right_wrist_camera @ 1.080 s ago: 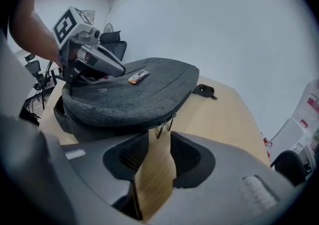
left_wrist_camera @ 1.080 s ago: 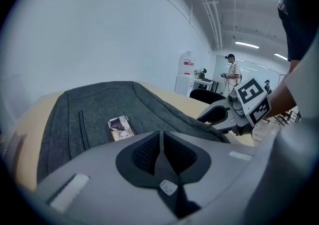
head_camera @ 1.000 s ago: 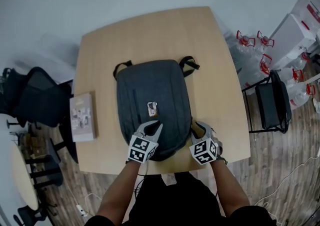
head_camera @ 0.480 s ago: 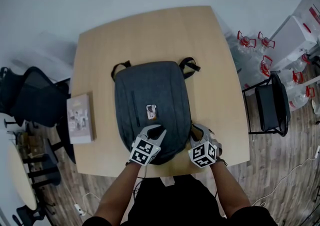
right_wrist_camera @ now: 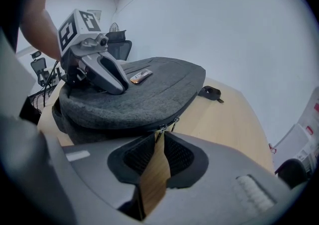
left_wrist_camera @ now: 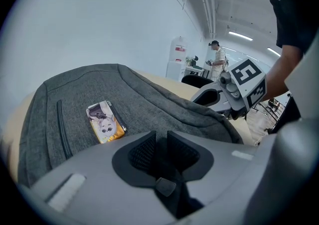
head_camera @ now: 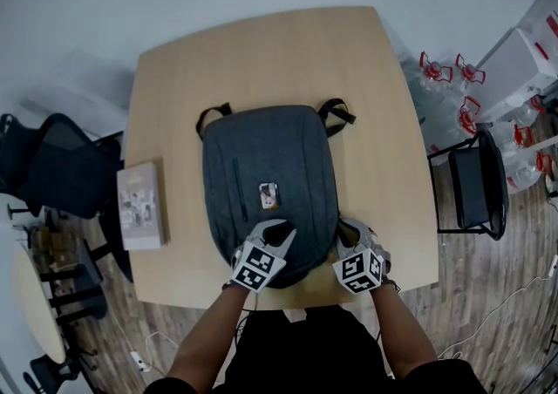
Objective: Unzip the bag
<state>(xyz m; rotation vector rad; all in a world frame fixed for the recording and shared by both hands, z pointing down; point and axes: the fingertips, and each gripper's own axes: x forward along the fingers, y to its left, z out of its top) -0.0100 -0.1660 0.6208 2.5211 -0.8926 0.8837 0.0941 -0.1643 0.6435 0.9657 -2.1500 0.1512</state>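
1. Grippers work at the bag's near end. The left gripper [head_camera: 275, 232] rests on top of the grey bag [head_camera: 270, 148], its jaws narrow and opening. Dark fabric shows in the gap, but I cannot tell whether it is pinched.
2. The right gripper [right_wrist_camera: 158, 142] sits low beside the bag's right edge. Its jaws are closing with only bare counter [head_camera: 375, 105] between them.
3. The zipper pulls [right_wrist_camera: 162, 128] hang just at its jaw tips, not yet pinched.
4. Beyond them, the zipper looks shut along the visible side, so unzipping has not begun. Gripping a pull and drawing it along is still to do.
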